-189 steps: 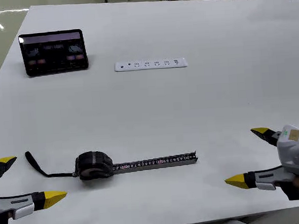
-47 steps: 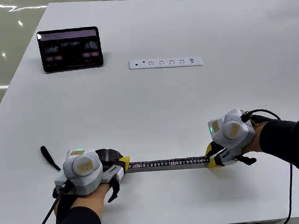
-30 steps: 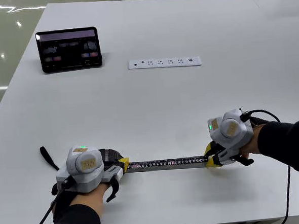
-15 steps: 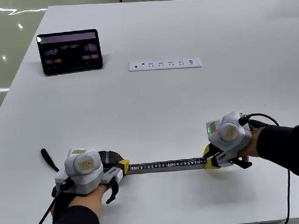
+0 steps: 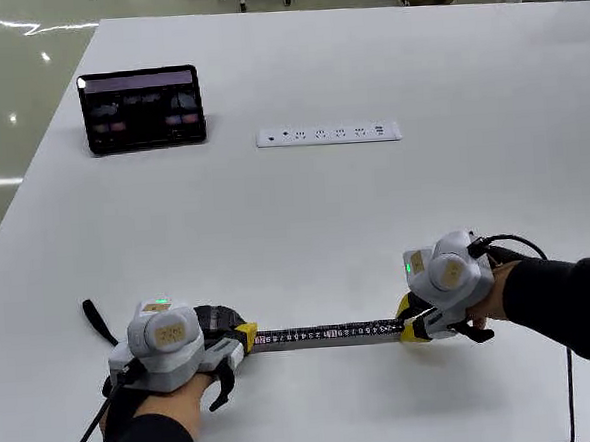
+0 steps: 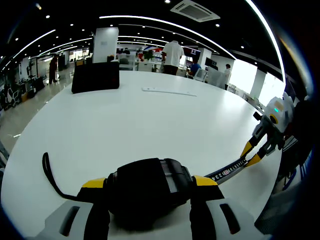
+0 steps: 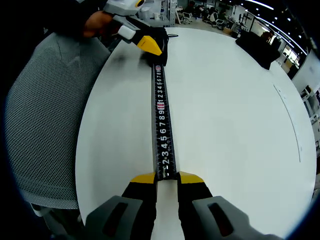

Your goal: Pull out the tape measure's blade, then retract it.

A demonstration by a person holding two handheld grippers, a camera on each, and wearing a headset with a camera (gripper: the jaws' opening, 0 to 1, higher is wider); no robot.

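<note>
- Head view: the tape measure case (image 5: 217, 320) sits on the white table (image 5: 375, 216) toward 7 o'clock. It is mostly hidden behind the left gripper (image 5: 240, 343), whose yellow-tipped jaws clamp its sides.
- The blade (image 5: 327, 332) lies flat on the table, running from the case toward 3 o'clock. Its far tip is covered by the right gripper (image 5: 409, 321), whose jaws are pinched narrow on it.
- A black wrist strap (image 5: 96, 318) trails from the case toward 9 o'clock. A tablet (image 5: 143, 108) stands at 10 o'clock and a power strip (image 5: 328, 134) lies near 12 o'clock, both well apart from the tape.
- Both dark sleeves are cut off by the frame edge.
- Left gripper view: the black case (image 6: 147, 187) sits between the 2 jaws, touching both, and its underside is out of sight.
- The blade (image 6: 227, 172) leaves toward 3 o'clock and reaches the right gripper (image 6: 252, 152). Only a few numerals are readable.
- The strap (image 6: 47, 172) loops off at 9 o'clock.
- Right gripper view: the blade (image 7: 162, 125) runs from the jaws at 6 o'clock straight up to 12 o'clock, with numerals 1 to 9 legible. The end hook is hidden between the pinched jaws.
- At 12 o'clock the left gripper (image 7: 150, 45) covers most of the case.
- A grey mesh surface (image 7: 45, 115) lies beyond the table edge at 9 o'clock; what it belongs to is unclear.
</note>
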